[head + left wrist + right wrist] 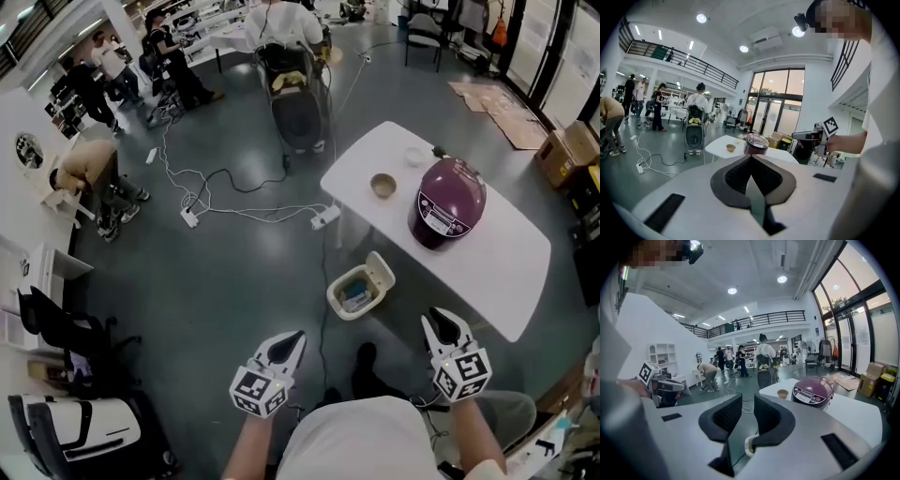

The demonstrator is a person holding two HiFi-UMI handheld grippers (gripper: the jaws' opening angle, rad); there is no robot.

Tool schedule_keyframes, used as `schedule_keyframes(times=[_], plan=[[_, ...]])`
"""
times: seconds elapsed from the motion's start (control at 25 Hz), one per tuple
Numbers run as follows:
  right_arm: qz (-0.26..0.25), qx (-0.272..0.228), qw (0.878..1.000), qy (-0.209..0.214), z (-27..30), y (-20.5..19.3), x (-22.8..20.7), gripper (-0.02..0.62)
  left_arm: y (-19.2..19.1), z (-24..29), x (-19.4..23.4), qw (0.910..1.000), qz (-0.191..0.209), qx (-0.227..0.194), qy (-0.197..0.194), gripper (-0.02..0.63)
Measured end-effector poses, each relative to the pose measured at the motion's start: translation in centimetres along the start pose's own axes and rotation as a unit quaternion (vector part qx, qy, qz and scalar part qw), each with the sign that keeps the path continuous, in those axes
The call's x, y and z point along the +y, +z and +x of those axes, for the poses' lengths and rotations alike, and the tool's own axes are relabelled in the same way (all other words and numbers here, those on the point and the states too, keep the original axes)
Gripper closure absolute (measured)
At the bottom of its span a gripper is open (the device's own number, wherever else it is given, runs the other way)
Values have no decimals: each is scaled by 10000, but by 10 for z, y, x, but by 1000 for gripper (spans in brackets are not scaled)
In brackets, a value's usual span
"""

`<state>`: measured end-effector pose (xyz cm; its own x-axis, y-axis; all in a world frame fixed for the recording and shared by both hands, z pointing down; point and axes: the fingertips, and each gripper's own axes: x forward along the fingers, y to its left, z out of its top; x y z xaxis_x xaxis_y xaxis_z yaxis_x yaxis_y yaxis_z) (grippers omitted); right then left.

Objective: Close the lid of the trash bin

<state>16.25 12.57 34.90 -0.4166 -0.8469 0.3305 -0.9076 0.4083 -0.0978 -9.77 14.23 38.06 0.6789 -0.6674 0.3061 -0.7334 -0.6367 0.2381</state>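
The small cream trash bin stands on the grey floor beside the white table, its lid tipped up and open toward the table, with rubbish inside. My left gripper is held low at the near left, well short of the bin, and its jaws meet at the tip, so it is shut. My right gripper hovers near the table's front edge, right of the bin, open with nothing between its fingers. A bit of the bin's pale rim shows through the gap below the right jaws.
On the white table sit a purple rice cooker, a bowl and a small cup. Cables and a power strip lie on the floor beyond the bin. A dark cart and several people stand farther back. My shoe is near the bin.
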Motion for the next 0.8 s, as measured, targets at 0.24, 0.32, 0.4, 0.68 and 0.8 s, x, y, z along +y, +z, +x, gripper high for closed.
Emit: schedule_keyframes(times=[0.24,0.32,0.4,0.68,0.8], plan=[[6,235,9994,254,45,1,-45,502,18,54,12,9999,27,81,108,589],[26,294,9990,335,58,3,-60,502,24,70,15,9998,13,123,175,589],[78,322,9986,413,71,5,-75,503,28,84,17,9996,-16,164,249,589],[132,450,9966,671,109,6,-105,505,37,120,27,9983,-135,320,471,589],[188,528,9957,732,123,0,-113,505,36,133,32,9978,-159,415,497,589]])
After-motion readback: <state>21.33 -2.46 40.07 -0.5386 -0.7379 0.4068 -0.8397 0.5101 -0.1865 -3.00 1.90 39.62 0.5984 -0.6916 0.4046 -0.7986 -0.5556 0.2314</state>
